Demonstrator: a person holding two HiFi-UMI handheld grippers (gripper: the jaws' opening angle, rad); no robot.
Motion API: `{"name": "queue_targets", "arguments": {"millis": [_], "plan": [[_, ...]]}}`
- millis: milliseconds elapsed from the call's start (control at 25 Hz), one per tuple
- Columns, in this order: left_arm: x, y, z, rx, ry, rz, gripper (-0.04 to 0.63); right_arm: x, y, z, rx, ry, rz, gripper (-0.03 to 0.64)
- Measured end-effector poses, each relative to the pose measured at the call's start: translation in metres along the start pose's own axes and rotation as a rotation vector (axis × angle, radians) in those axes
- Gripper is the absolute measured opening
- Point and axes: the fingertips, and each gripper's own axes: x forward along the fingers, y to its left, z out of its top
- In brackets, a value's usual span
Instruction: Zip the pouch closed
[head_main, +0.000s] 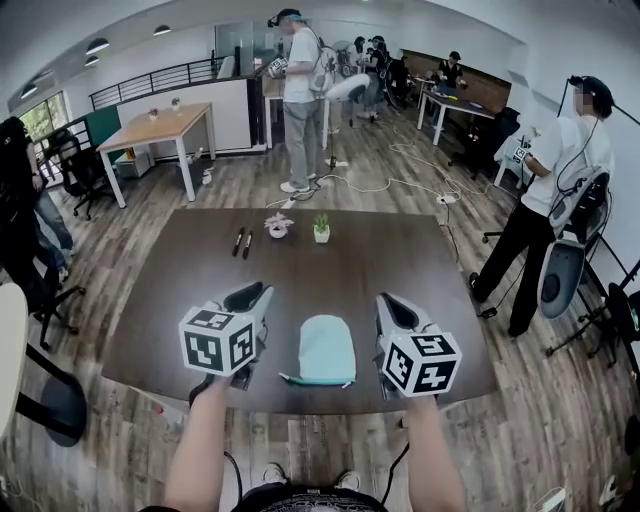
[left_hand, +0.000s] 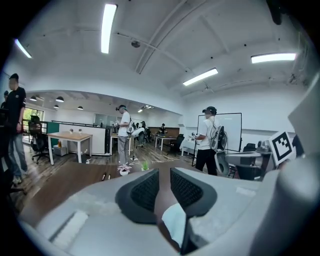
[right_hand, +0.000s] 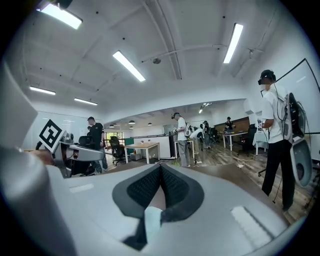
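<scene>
A pale teal pouch (head_main: 327, 348) lies flat near the front edge of the dark brown table (head_main: 180, 300), with its zipper line along the near edge. It lies between my two grippers, and both are held above the table, apart from it. My left gripper (head_main: 256, 293) is to the pouch's left, its jaws a narrow gap apart with nothing in them (left_hand: 165, 173). My right gripper (head_main: 386, 302) is to its right, pads closed together and empty (right_hand: 160, 168). A corner of the pouch (left_hand: 175, 222) shows below the left jaws, and another bit of the pouch (right_hand: 151, 220) below the right jaws.
Two dark markers (head_main: 242, 242), a small pink flower pot (head_main: 278, 227) and a small green plant (head_main: 321, 228) stand at the table's far side. People stand around: one at the right (head_main: 555, 210), one beyond the table (head_main: 298, 95), one at the left (head_main: 20, 200). A chair (head_main: 55, 400) is at my left.
</scene>
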Motion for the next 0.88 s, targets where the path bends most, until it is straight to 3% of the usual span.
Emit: {"name": "queue_targets", "arguments": {"millis": [320,880], "plan": [[-0.01,0.002,-0.011,0.023,-0.003,0.034,0.005,-0.011,0.001,0.001,-0.025,-0.027,-0.003,0.002],[-0.018,0.005,-0.017,0.07,-0.009,0.067,0.005,-0.015,-0.001,-0.001,-0.03,-0.028,-0.004,0.002]]}}
